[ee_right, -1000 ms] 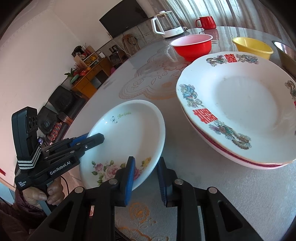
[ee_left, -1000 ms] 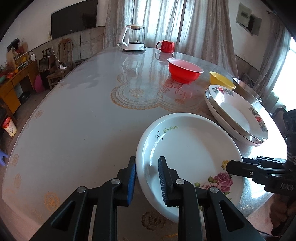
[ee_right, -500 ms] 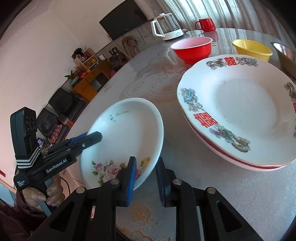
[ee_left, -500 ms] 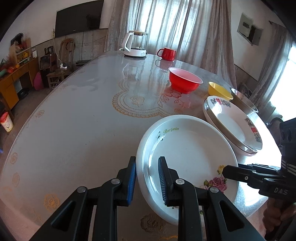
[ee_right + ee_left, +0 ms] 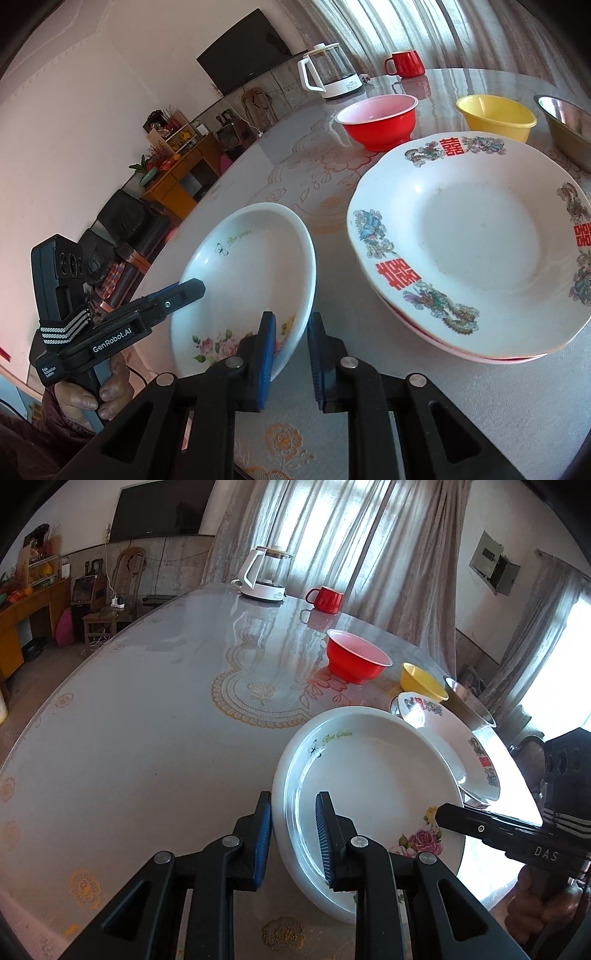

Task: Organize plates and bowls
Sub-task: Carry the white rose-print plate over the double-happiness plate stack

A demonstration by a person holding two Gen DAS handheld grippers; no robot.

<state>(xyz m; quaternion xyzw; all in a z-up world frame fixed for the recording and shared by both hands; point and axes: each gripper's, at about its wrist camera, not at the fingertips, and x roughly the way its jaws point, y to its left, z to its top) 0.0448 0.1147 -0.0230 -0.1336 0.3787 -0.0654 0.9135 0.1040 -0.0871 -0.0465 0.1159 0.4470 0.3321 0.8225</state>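
Note:
A white plate with roses (image 5: 369, 775) (image 5: 251, 266) hangs tilted just above the table's near edge. My left gripper (image 5: 293, 801) is shut on its left rim, one finger under and one inside; the right wrist view shows its fingers (image 5: 184, 291) on that rim. My right gripper (image 5: 291, 321) has the near rim between its closing jaws, with the pads at the rim. Just right of the plate stands a stack of patterned plates (image 5: 480, 240) (image 5: 461, 746), which the white plate's far edge overlaps in the left wrist view.
Behind the stack stand a red bowl (image 5: 356, 661) (image 5: 378, 118), a yellow bowl (image 5: 423, 681) (image 5: 495, 116) and a steel bowl (image 5: 469, 705) (image 5: 565, 125). A kettle (image 5: 264, 576) and a red mug (image 5: 327, 600) sit at the far edge. A hand (image 5: 110, 387) grips the left tool.
The white plate has tipped up and shifted toward the patterned stack, now overlapping it in the left wrist view. The right jaws have narrowed around its near rim.

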